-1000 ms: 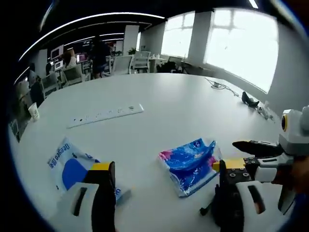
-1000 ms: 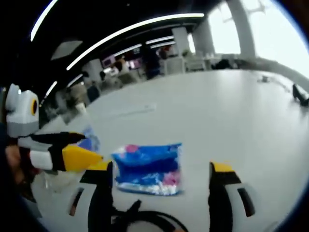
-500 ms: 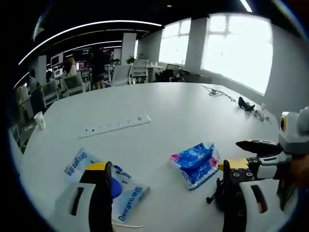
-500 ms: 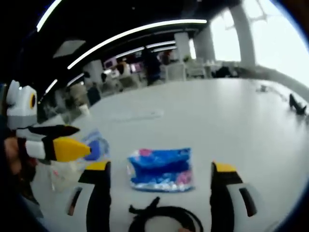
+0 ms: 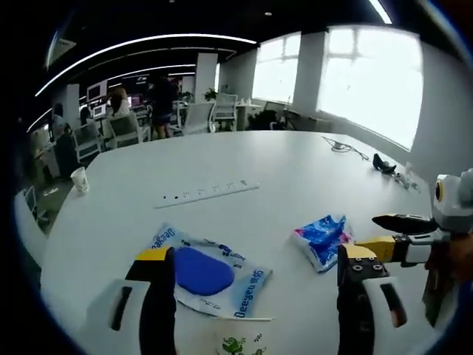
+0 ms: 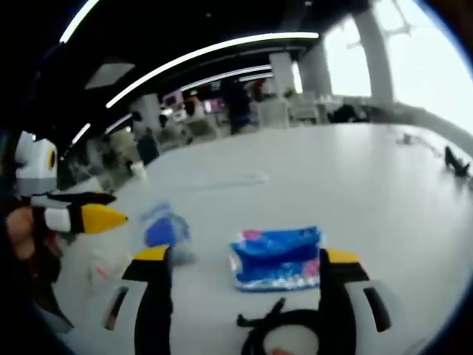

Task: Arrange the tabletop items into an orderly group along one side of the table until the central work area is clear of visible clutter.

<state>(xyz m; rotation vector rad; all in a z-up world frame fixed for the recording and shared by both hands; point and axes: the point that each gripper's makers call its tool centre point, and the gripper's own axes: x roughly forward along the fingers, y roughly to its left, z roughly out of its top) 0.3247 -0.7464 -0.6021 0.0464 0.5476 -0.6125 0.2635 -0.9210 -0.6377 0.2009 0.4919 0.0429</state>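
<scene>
White table point(image 5: 295, 170): big and round, with things lying near its front edge.
Blue pack point(image 5: 323, 238): lies flat between the jaws in the right view point(image 6: 277, 257).
Wipes bag point(image 5: 207, 270): flat, just left of the pack.
Cable point(image 6: 277, 333): black loop close to the right hand-held gripper.
Left hand-held gripper point(image 5: 251, 277): wide open, holds nothing.
Right hand-held gripper point(image 6: 240, 270): wide open, holds nothing.
Risk: the soft pack could slip or get squashed if pinched at one corner.

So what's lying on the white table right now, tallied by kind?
Blue packets: 2, one flat, one crumpled
Power strip: 1
Paper cups: 2, far, near
Black cable coil: 1
Total: 6
</scene>
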